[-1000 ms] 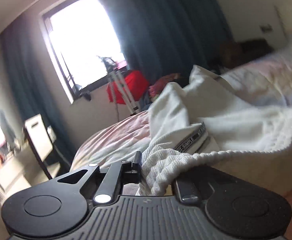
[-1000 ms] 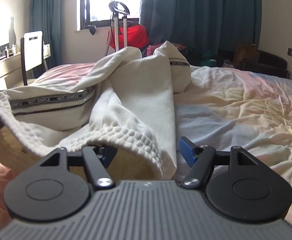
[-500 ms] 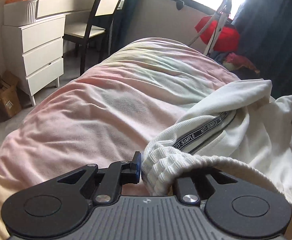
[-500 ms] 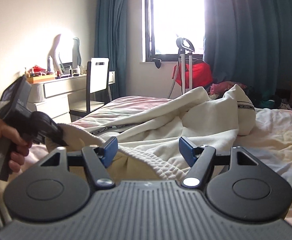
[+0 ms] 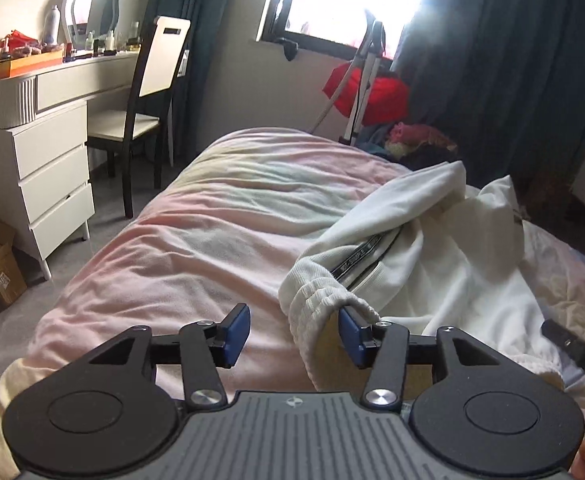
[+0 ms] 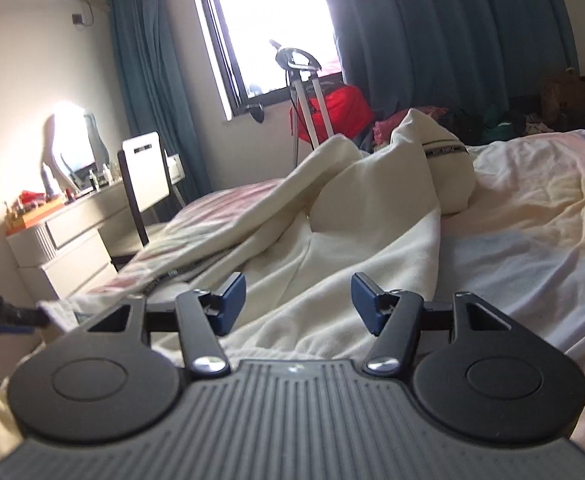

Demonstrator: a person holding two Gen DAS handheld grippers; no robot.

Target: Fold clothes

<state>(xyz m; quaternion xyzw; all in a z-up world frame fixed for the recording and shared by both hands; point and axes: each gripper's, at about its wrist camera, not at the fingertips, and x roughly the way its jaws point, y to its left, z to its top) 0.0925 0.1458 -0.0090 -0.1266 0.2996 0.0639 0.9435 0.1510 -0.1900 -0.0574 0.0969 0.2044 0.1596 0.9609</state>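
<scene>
Opening, left gripper (image 5: 294, 334) with ribbed cuff of white garment (image 5: 412, 256) draped against one pad, unpinched; closing, right gripper (image 6: 298, 302) over cloth, gripping nothing; garment heaped mid-bed (image 5: 212, 232), cuff near its foot edge.

Open pink quilted bedspread (image 5: 212, 240) at left; crumpled white ribbed-cuff sweatshirt (image 5: 432, 256) blocks right; white drawer chest (image 5: 40, 184) borders far left.
</scene>
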